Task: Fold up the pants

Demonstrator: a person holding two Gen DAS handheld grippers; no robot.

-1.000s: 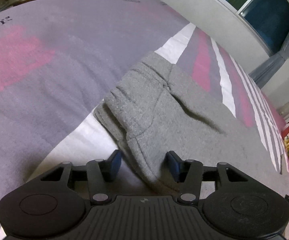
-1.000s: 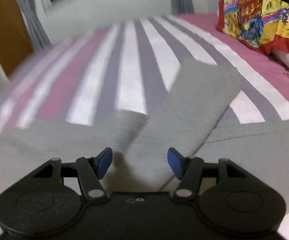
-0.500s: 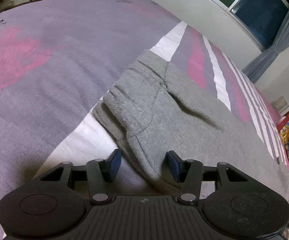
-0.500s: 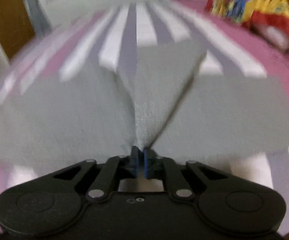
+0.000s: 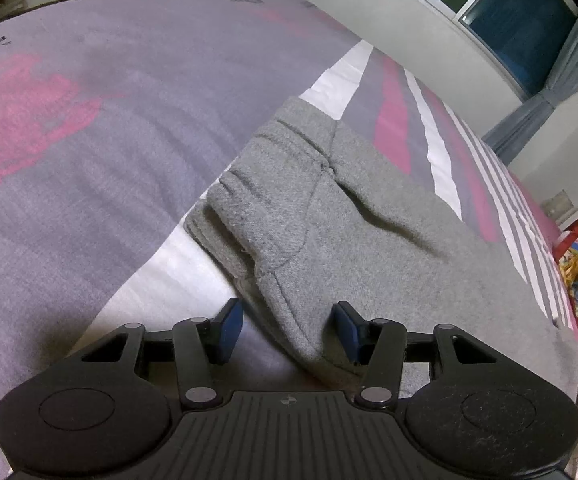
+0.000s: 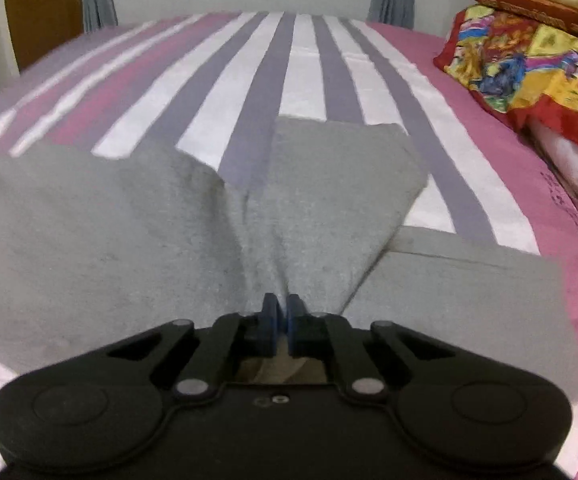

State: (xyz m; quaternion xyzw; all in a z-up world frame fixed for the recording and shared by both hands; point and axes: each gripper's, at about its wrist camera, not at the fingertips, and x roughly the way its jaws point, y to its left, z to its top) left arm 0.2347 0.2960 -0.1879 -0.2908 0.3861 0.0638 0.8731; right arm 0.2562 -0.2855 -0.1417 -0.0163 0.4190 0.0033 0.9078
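Grey fleece pants (image 5: 349, 220) lie on a striped bed. In the left wrist view their waistband end with a pocket seam is nearest. My left gripper (image 5: 287, 330) hovers at the waistband's near corner, its jaws apart. A fold of the fabric lies between the blue pads, and the left pad stands clear of the cloth. In the right wrist view my right gripper (image 6: 282, 312) is shut on a pinched ridge of the pants (image 6: 129, 220). One leg fans out ahead of it, with its hem end (image 6: 341, 148) lying over the stripes.
The bedspread (image 6: 309, 60) has pink, white and grey-purple stripes, and in the left wrist view it turns to plain grey-purple with pink patches (image 5: 89, 140). A colourful bundle of bedding (image 6: 529, 52) sits at the right edge. Behind are a wall, curtains, a window (image 5: 521, 12) and a wooden door (image 6: 41, 8).
My right gripper closed from wide open onto the grey fabric and shifted, so the leg now bunches into a ridge at its pads. The left gripper and waistband kept still.
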